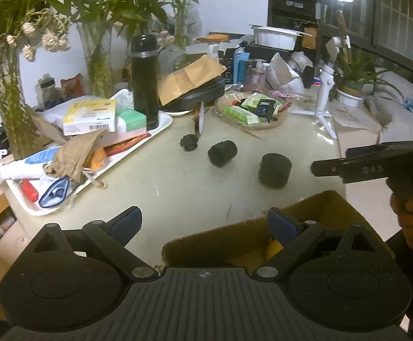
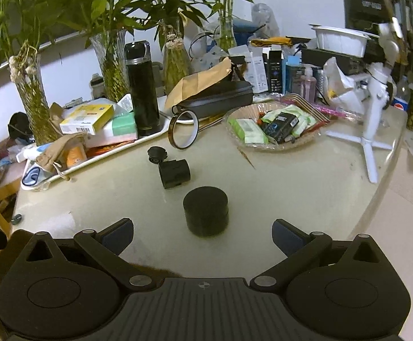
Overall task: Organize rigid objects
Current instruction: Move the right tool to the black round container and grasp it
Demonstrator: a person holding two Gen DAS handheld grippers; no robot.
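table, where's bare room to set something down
Free: the tabletop between the black puck, the snack basket and the white tripod; also the near-left corner below the tray. Crowded: the tray, the back row, and around the tape ring.

At the bottom of the frame the left tongs (image 1: 205, 224) stand wide apart, gripping nothing, over the edge of a brown box (image 1: 328, 207). Three black parts lie mid-frame on the tabletop (image 1: 155, 187): a knob (image 1: 188, 143), a cylinder (image 1: 222, 153) and a puck (image 1: 274, 170). The right tongs (image 1: 324, 167) enter at right. A cluttered tray (image 1: 161, 122) sits left.
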